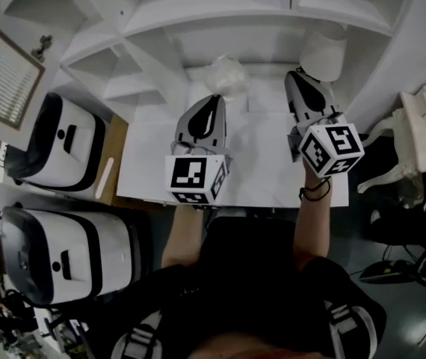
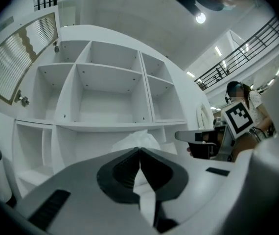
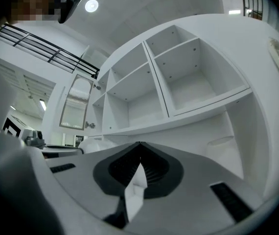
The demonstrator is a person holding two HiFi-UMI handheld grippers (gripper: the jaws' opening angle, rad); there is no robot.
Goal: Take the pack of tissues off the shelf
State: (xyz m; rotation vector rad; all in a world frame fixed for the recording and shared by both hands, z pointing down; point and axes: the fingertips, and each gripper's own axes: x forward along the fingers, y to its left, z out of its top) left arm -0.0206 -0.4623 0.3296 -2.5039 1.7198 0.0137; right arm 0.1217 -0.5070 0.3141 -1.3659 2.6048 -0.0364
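The pack of tissues [image 1: 226,75] is a crumpled white plastic bundle lying in the lowest bay of the white shelf unit [image 1: 198,21], at the back of the white table [image 1: 265,178]. My left gripper [image 1: 214,99] hovers just in front of it, jaws shut and empty. In the left gripper view the pack [image 2: 129,141] shows right behind the shut tips [image 2: 139,150]. My right gripper [image 1: 297,75] hangs to the pack's right, also shut on nothing. In the right gripper view its tips [image 3: 140,143] meet, with the pack [image 3: 94,144] off to the left.
A white cylinder [image 1: 325,51] stands in the shelf bay by the right gripper. Two white-and-black machines [image 1: 60,140] [image 1: 56,256] sit left of the table. An ornate white chair [image 1: 422,126] stands at the right. The upper shelf bays [image 2: 105,92] hold nothing.
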